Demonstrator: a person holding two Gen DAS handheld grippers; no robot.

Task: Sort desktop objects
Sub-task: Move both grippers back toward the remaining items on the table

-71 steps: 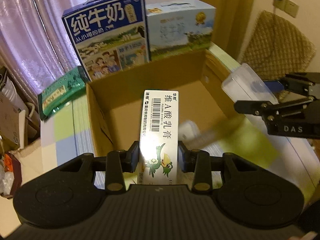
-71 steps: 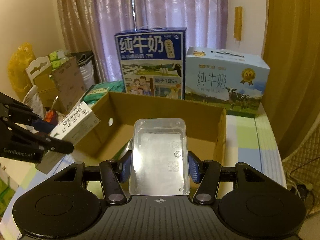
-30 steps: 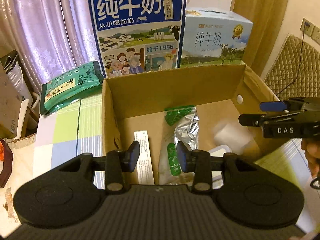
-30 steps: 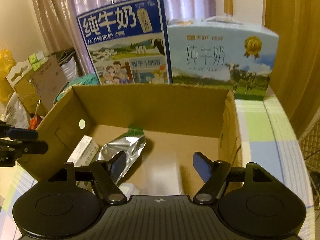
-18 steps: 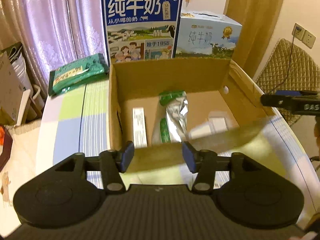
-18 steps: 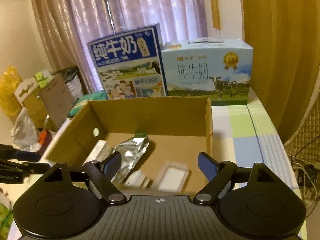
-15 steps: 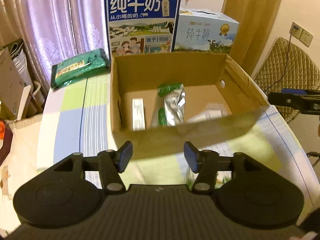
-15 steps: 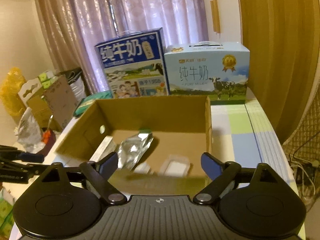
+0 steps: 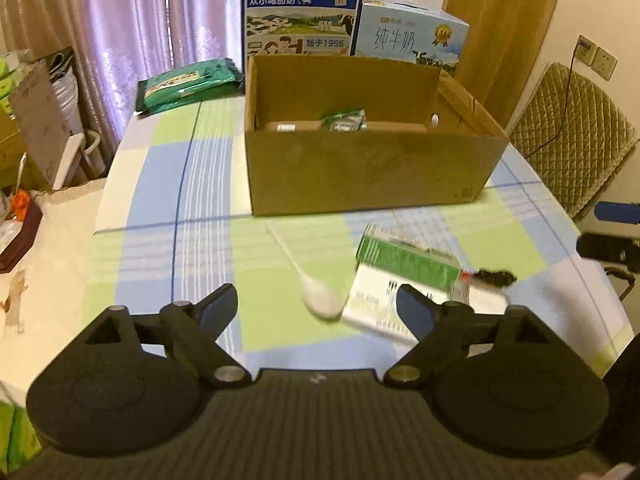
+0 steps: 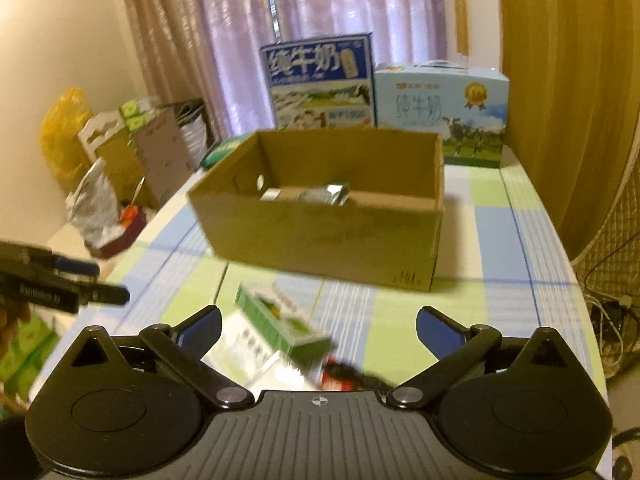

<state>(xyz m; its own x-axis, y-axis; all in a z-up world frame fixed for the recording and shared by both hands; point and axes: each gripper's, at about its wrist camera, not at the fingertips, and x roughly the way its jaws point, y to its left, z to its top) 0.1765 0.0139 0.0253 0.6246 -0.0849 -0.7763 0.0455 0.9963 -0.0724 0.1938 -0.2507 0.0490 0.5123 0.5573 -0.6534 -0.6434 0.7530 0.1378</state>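
An open cardboard box stands on the checked tablecloth, with a silver pouch and a white carton lying inside. In front of it lie a green and white box, a white plastic spoon and a small black and red item. My left gripper hovers open above the spoon, holding nothing. My right gripper is open and bare over the green and white box. The right gripper shows at the left wrist view's right edge, the left gripper at the right wrist view's left edge.
Two milk cartons stand behind the box. A green packet lies at the table's back left. A quilted chair is at the right. Bags and cardboard crowd the floor on the left.
Both grippers let go of the carton and the clear container into the box, then pulled back toward the near table edge and opened wider. The spoon and green box came into view.
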